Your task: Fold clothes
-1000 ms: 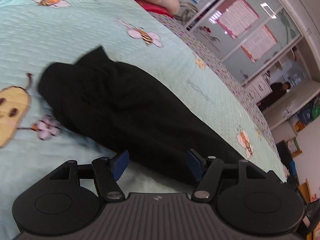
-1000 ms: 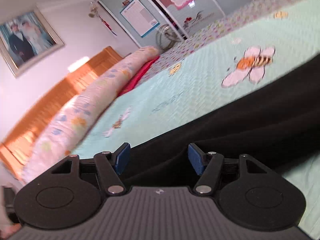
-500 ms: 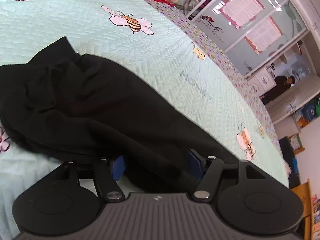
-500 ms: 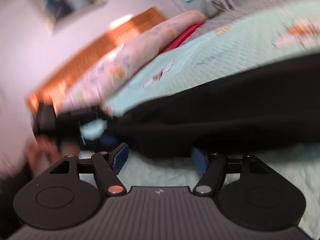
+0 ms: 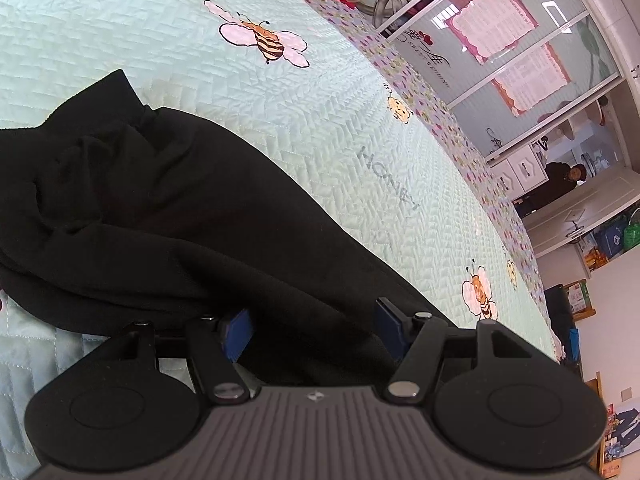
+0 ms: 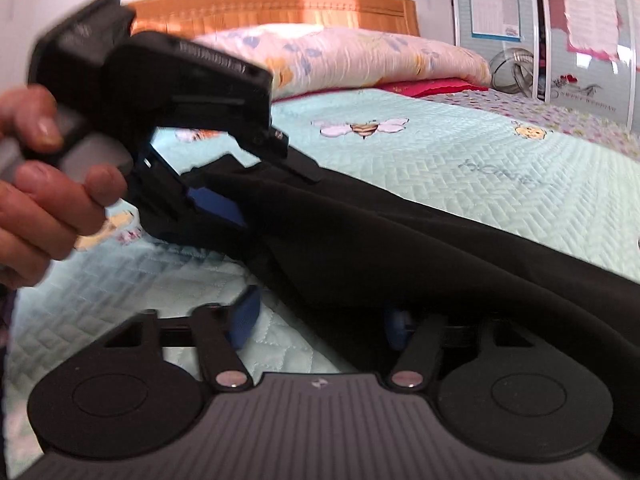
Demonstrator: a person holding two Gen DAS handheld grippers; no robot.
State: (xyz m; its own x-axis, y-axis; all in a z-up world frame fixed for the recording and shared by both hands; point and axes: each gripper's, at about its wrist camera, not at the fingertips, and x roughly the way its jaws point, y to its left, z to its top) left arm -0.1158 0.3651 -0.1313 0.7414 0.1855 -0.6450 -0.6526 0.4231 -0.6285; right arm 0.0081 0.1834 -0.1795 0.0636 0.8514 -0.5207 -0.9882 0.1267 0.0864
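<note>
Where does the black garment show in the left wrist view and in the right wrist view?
Left wrist: the black garment fills the left and centre, its edge between the open left gripper.
Right wrist: it runs from centre-left to the right edge.
Shared landmark: the bee on the bedspread beyond the garment.

Bedroom around the mint quilt

The mint quilt [image 5: 340,128], stitched with bees and the word "HONEY", covers the bed. At its head lie a floral pillow [image 6: 360,56] and a red cushion [image 6: 436,86], backed by the wooden headboard [image 6: 272,6]. Beyond the quilt's far edge stand glass doors with pink posters [image 5: 492,20]; a person in dark clothes [image 5: 556,188] stands past them.
</note>
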